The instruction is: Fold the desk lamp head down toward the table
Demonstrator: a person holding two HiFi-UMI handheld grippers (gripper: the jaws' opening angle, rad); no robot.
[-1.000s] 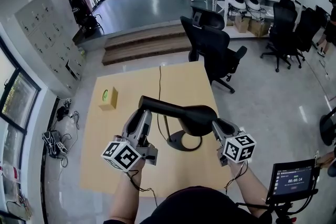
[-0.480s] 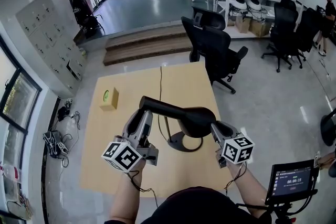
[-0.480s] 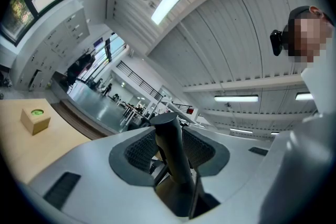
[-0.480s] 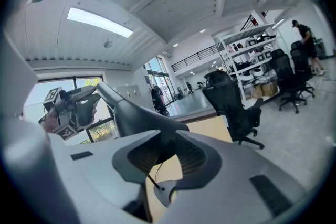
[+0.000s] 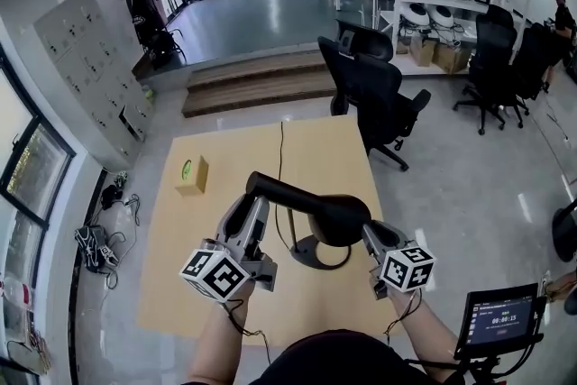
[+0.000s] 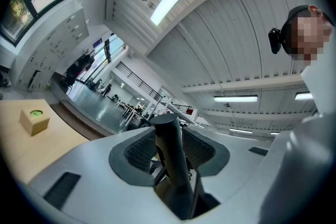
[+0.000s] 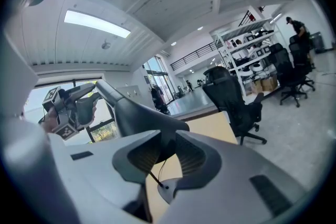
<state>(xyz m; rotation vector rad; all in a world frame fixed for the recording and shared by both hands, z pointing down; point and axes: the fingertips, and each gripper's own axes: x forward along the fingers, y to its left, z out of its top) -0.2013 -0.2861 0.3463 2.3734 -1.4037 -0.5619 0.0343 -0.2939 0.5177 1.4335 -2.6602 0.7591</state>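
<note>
Lower centre: left gripper (image 5: 255, 210) clamps the lamp arm (image 5: 281, 190); right gripper (image 5: 368, 233) pinches the head (image 5: 335, 217), above the base (image 5: 317, 256) on the table (image 5: 234, 149). Probably light, smooth, stiff-hinged: steady arm, press head.

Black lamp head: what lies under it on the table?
Under the black cone-shaped lamp head, the lamp's round black base shows partly on the tan wooden table, a thin black cord leading away. The head covers the rest of the base.
</note>
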